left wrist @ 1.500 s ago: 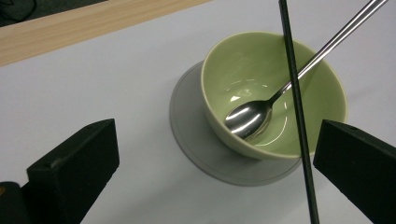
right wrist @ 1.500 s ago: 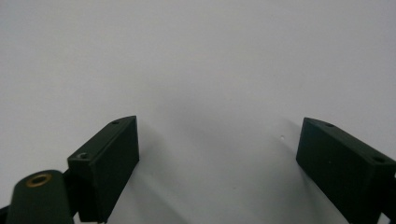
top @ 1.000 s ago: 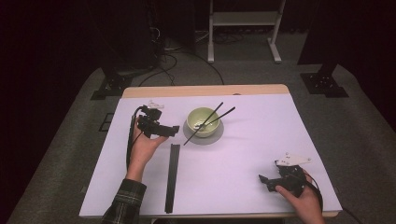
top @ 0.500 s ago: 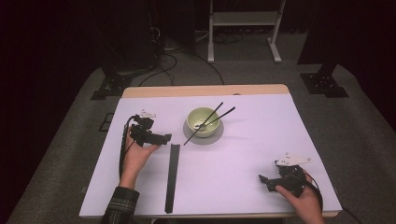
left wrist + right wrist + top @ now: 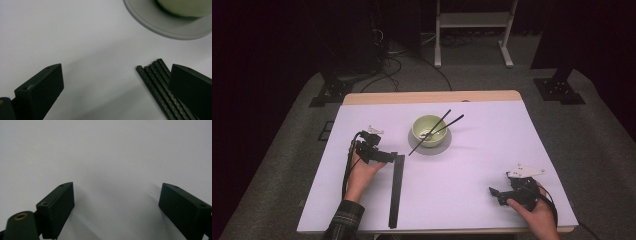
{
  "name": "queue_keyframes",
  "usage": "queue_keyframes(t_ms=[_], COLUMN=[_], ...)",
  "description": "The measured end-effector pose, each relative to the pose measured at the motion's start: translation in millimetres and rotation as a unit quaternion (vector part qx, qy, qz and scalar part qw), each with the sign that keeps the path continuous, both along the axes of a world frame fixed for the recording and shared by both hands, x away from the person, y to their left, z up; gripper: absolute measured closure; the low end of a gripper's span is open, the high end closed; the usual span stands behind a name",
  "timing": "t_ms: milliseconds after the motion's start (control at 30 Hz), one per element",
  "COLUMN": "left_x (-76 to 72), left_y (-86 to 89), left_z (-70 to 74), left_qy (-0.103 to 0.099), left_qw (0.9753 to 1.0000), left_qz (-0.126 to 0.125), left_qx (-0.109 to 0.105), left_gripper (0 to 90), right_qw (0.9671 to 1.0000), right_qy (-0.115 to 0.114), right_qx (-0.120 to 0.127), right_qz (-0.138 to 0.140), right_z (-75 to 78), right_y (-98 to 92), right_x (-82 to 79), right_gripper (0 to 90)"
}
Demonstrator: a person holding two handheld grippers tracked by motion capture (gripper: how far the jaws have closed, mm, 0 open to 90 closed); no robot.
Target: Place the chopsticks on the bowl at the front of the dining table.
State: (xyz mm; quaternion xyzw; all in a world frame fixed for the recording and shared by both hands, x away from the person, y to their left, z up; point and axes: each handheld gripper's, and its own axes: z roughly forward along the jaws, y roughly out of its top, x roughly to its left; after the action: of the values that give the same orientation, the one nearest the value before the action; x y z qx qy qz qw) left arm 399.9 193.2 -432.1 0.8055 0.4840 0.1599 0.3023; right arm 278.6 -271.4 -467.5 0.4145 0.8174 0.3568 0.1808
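From above, the left gripper [image 5: 384, 156] is at the far end of the black strips [image 5: 396, 190], which lie left of the green bowl [image 5: 428, 129]. Its own view shows jaws spread, strips [image 5: 160, 85] beside one. The right gripper [image 5: 117, 207] is spread over bare table.
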Motion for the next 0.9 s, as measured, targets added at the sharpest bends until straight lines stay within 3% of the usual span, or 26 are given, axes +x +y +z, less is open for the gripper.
queue_keyframes(t_ms=[400,900], left_x=[3.3,3.3], left_y=[-4.2,-3.5], left_z=[-14.5,-17.0], left_qy=[0.011,0.017], left_qw=[0.9998,0.9998], left_qz=[0.007,0.012], left_qx=[0.015,0.005], left_gripper=[0.0,0.0], right_qw=[1.0000,1.0000], right_qy=[0.000,0.000], right_qx=[0.000,0.000], right_qz=[0.000,0.000], right_z=[0.0,0.0], right_y=[0.0,0.0], right_x=[-0.1,0.0], right_gripper=[11.5,11.5])
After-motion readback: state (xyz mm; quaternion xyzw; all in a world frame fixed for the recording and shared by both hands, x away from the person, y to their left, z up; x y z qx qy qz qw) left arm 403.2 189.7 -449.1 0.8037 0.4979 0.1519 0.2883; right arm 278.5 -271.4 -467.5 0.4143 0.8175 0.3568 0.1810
